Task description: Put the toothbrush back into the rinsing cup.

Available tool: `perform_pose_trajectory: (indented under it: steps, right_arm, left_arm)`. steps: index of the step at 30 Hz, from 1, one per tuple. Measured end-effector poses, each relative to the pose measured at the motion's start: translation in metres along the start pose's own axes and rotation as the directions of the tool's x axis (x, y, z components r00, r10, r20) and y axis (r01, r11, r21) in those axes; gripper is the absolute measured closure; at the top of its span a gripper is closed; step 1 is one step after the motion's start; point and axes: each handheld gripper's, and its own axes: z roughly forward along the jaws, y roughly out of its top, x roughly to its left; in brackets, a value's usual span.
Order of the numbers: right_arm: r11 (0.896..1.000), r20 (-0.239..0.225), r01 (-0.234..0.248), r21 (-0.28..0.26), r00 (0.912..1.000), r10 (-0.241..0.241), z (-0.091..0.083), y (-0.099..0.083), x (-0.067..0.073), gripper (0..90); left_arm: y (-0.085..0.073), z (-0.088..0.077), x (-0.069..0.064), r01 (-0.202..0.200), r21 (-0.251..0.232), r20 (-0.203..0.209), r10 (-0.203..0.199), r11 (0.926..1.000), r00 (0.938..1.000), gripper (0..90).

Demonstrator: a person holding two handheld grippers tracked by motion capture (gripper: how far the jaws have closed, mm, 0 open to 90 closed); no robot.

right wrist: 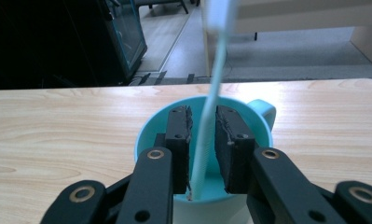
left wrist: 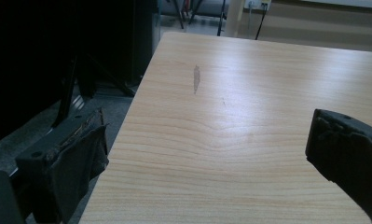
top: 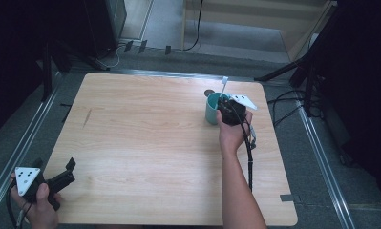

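A teal mug (top: 211, 110) stands at the table's back right, its handle (right wrist: 263, 108) on the far side in the right gripper view. A pale toothbrush (top: 224, 85) rises tilted out of the mug (right wrist: 151, 135), its lower end inside. My right gripper (top: 222, 103) hangs over the mug's mouth, its jaws close on either side of the toothbrush (right wrist: 210, 107), shut on its stem (right wrist: 202, 123). My left gripper (top: 54, 166) is held at the table's front left corner, open with nothing between its jaws (left wrist: 207, 154).
The wooden table (top: 145, 143) has a dark streak (top: 87, 117) at its left, also in the left gripper view (left wrist: 196, 78). A small dark round thing (top: 208, 91) lies behind the mug. Black stands and cables surround the table on the floor.
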Motion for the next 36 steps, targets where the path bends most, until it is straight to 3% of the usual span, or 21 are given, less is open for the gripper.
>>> perform_pose_trajectory:
  steps: [12,14,17,20,24,28,33,36]
  right_arm:
    - [0.999,-0.047,0.026,-0.042,0.9985,-0.028,-0.021,0.006,-0.003,68.0]
    - [0.998,-0.037,0.033,-0.045,0.9987,-0.034,-0.026,0.005,-0.003,64.5]
    - [0.995,0.016,0.065,-0.075,0.9978,-0.064,-0.037,0.003,-0.004,60.0]
    - [0.997,-0.024,0.013,-0.077,0.9996,-0.015,-0.046,0.001,-0.009,56.1]
    - [0.996,-0.087,0.008,-0.087,0.9961,-0.015,-0.055,-0.003,-0.015,45.9]
    - [0.995,-0.107,0.046,-0.083,0.9927,-0.055,-0.069,-0.008,-0.016,38.4]
    - [0.996,-0.107,0.08,-0.044,0.9907,-0.084,-0.084,-0.016,-0.018,18.5]
    - [0.995,-0.076,0.098,-0.019,0.9922,-0.099,-0.091,-0.021,-0.021,3.0]
  left_arm:
    - [0.0,0.0,0.0,-0.002,-0.001,-0.001,0.002,1.0,1.0,0.0]
    - [0.0,0.0,0.0,-0.001,-0.002,-0.001,0.001,1.0,1.0,0.0]
    - [0.0,0.0,0.0,0.0,-0.001,-0.001,0.0,1.0,1.0,0.0]
    - [0.0,0.0,0.0,0.0,-0.001,-0.002,0.0,1.0,1.0,0.0]
    - [0.0,0.0,0.0,0.003,-0.001,-0.001,-0.003,1.0,1.0,0.0]
    - [0.0,0.0,0.0,-0.003,0.0,-0.002,0.003,1.0,1.0,0.0]
    - [0.0,0.0,-0.001,-0.001,-0.001,-0.002,0.001,1.0,1.0,0.0]
    - [0.0,0.0,-0.001,-0.002,0.0,-0.003,0.002,1.0,1.0,0.0]
